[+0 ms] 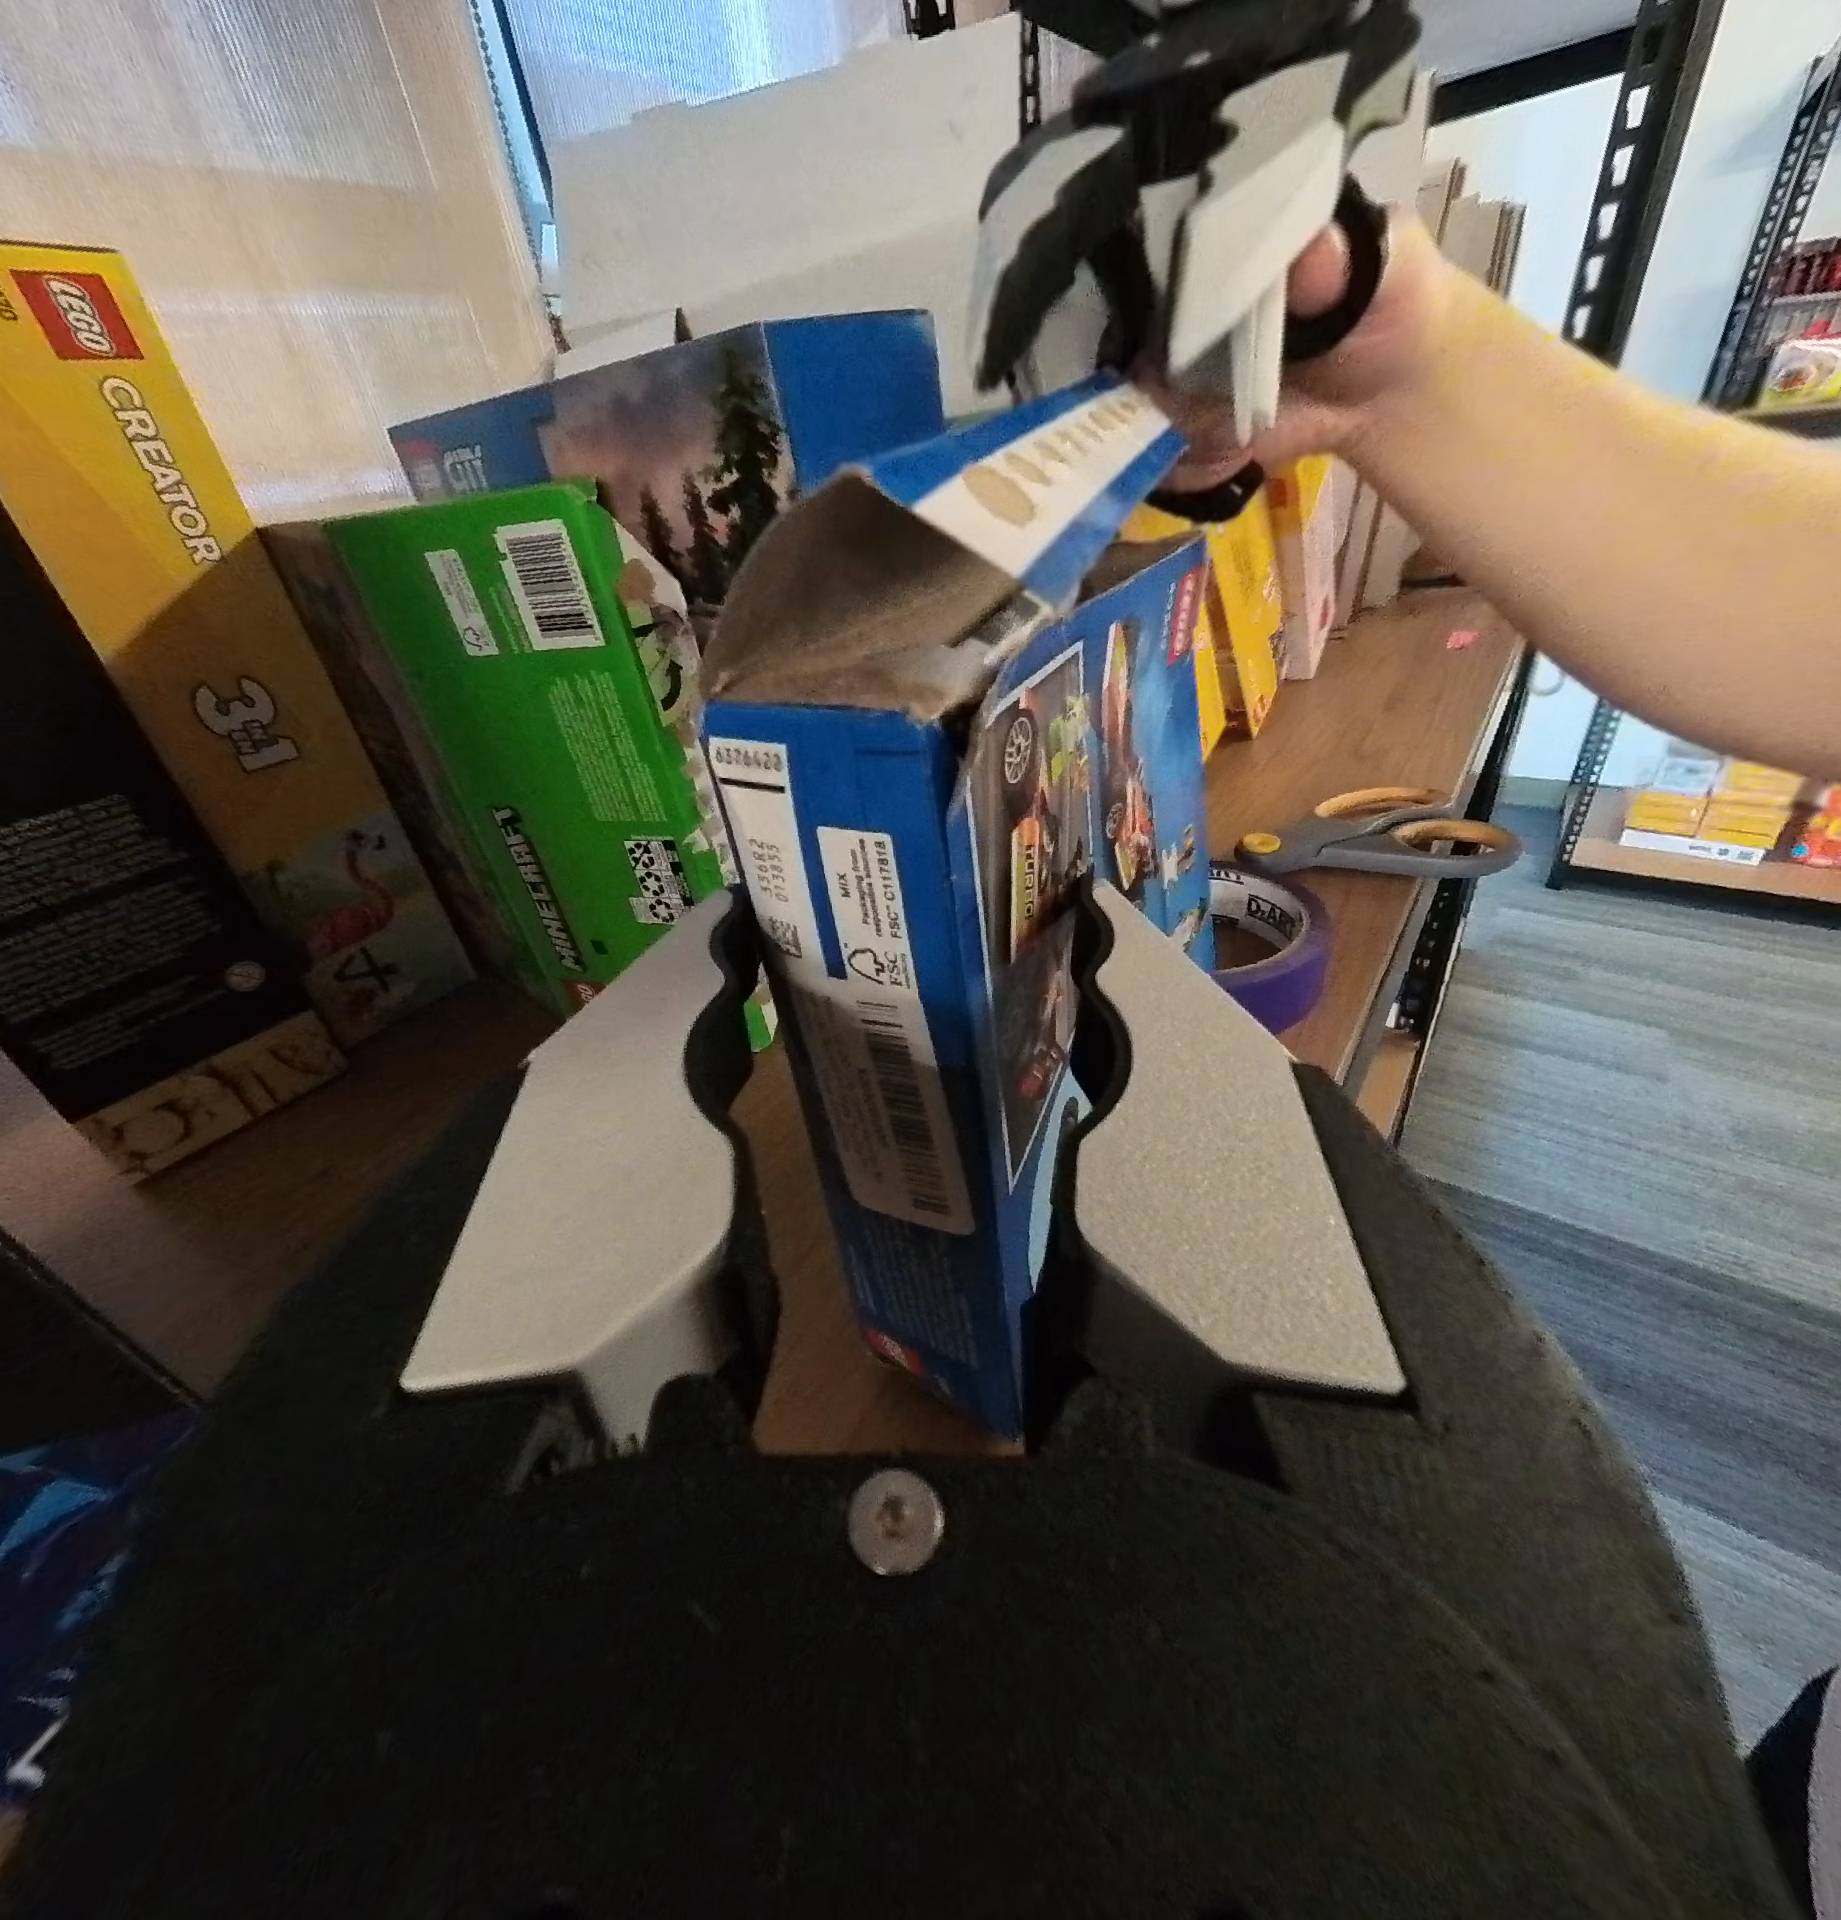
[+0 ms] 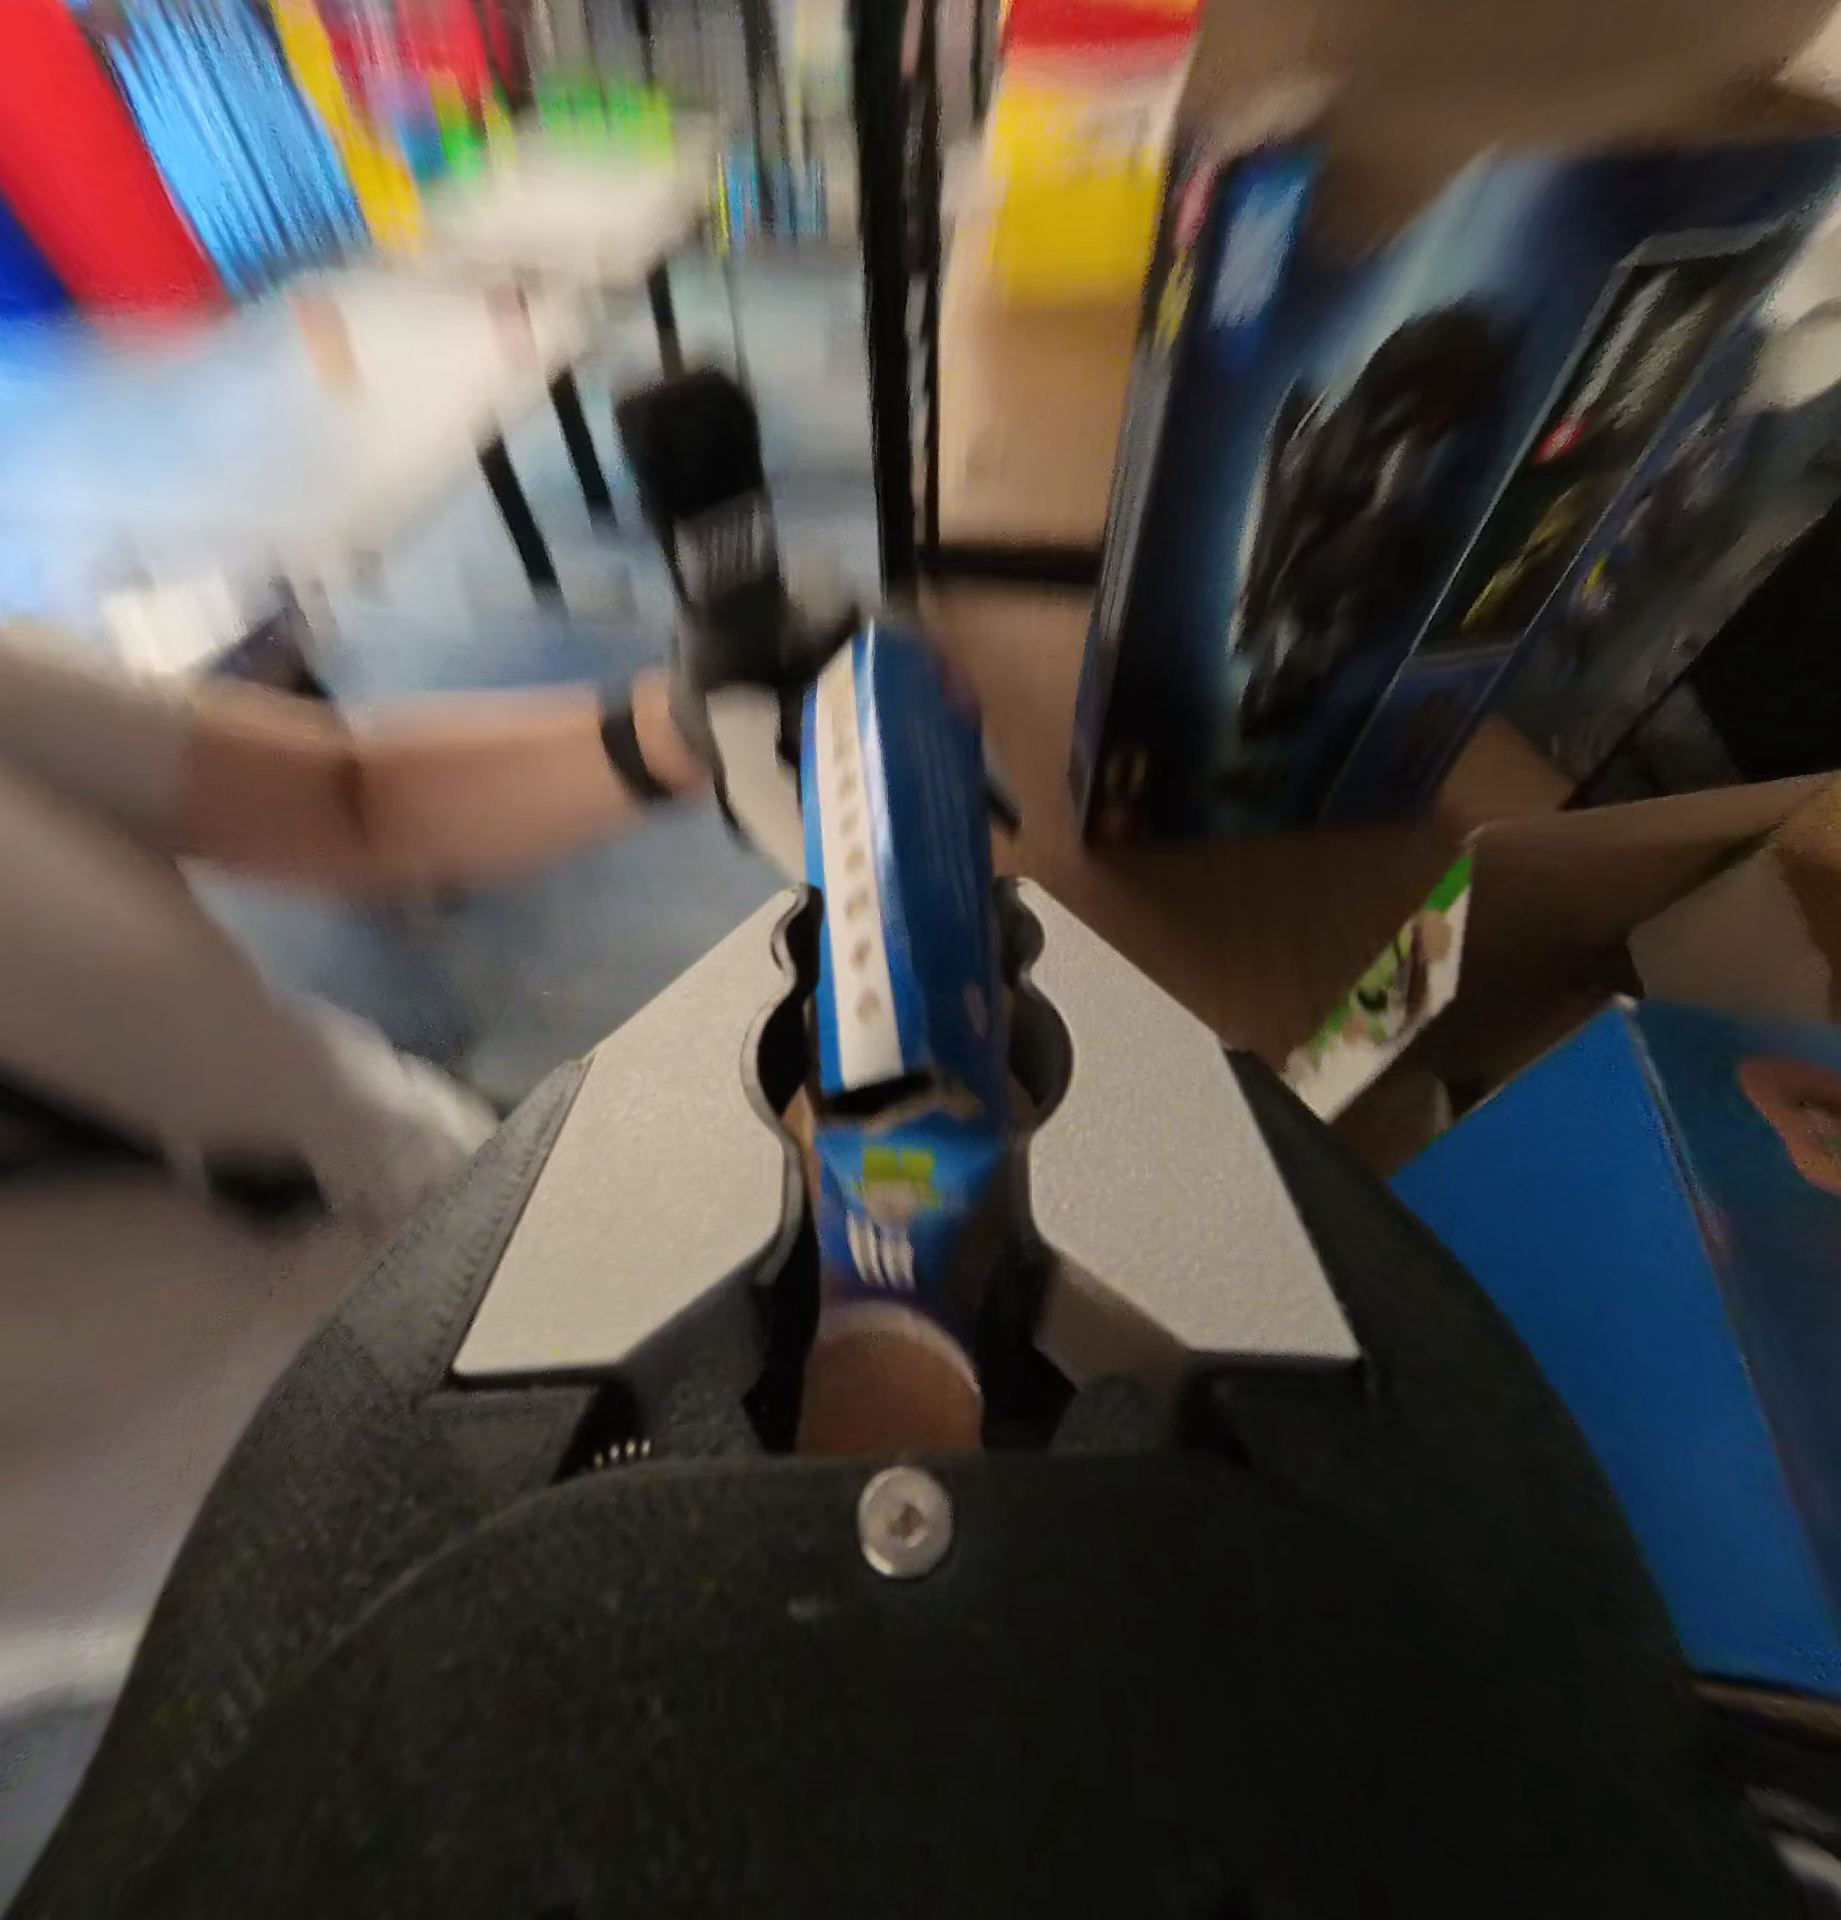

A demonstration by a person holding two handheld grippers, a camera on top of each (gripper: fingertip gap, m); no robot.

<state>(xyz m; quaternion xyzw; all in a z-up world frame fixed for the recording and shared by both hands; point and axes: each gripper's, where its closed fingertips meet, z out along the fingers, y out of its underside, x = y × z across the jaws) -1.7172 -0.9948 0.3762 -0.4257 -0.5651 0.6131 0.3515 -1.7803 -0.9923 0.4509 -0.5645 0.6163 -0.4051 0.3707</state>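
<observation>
Left tool: fingers pressed against both broad faces of one upright blue toy box, which stands on the wooden bench. The box's top end is torn open, grey inner card exposed.

Right tool: pinching the box's opened top flap, which is raised and angled toward the right. In the right wrist view the flap sits between the right tool's two fingers; the picture is heavily blurred.

Behind the held box, leaning in a row: one yellow box, one green box, one further blue box.

To the right on the bench: one pair of scissors with grey-and-orange handles, one roll of purple tape just beside the held box.
</observation>
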